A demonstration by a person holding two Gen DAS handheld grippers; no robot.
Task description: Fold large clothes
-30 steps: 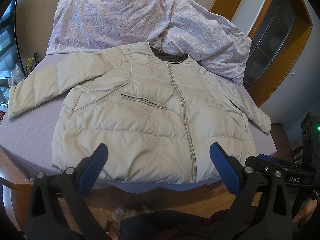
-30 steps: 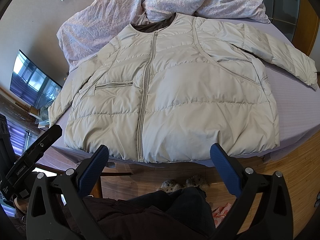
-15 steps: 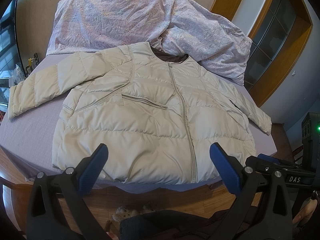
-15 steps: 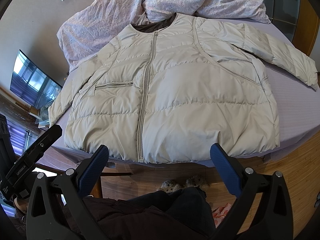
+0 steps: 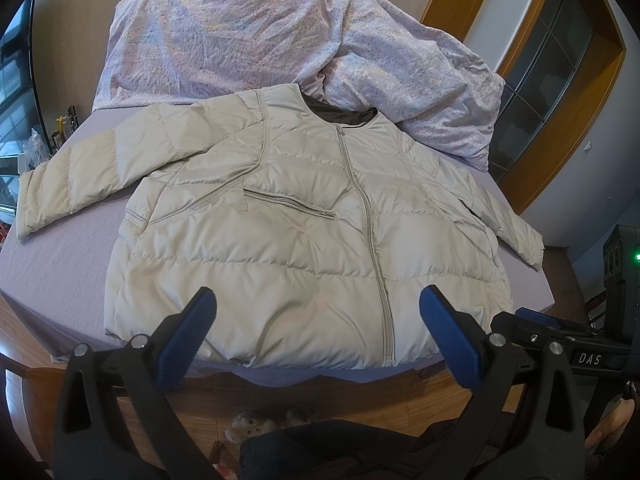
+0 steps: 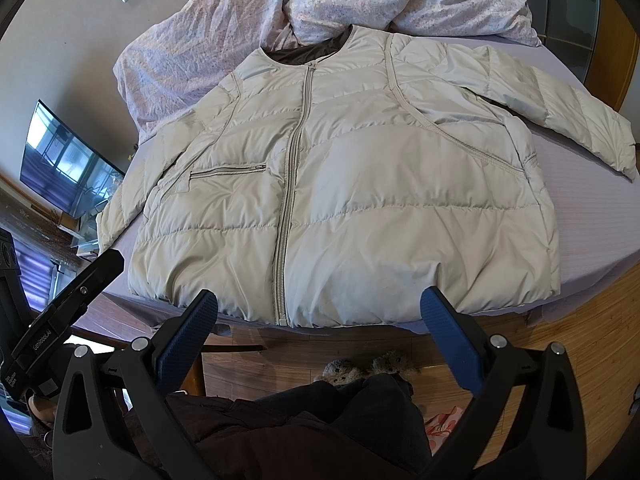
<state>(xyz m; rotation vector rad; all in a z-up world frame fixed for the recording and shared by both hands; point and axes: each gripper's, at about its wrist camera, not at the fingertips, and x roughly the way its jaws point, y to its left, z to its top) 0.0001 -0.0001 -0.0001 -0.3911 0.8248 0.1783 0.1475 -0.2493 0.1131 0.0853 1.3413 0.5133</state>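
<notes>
Blue-padded fingers [image 5: 188, 338] of the left gripper [image 5: 318, 332] stand spread wide and hold nothing, hanging short of the near hem of the jacket [image 5: 304, 232]. The right gripper [image 6: 318, 332] matches it: fingers [image 6: 450, 338] wide apart, empty, poised off the foot of the bed [image 6: 592, 216] above the wooden floor [image 6: 580, 344].

The pale quilted jacket lies flat on the lilac bed sheet, front up and zipped, collar towards the far end, hem along the near edge. Both sleeves are spread out to the sides, one reaching the left edge of the mattress, the other angling off to the right.

As I judge it, folding has not begun; the garment is laid out and the grippers are lining up. The next move probably calls for each gripper to reach out to a sleeve or side edge, pinch the puffy fabric firmly, and bring it across the zip line.

A crumpled floral duvet [image 5: 248, 40] is heaped at the head of the bed, touching the collar, so it may crowd any fold made upward. The person's dark-clothed legs [image 6: 360, 420] and fuzzy slippers [image 6: 360, 366] show below the grippers, clear of the work.
</notes>
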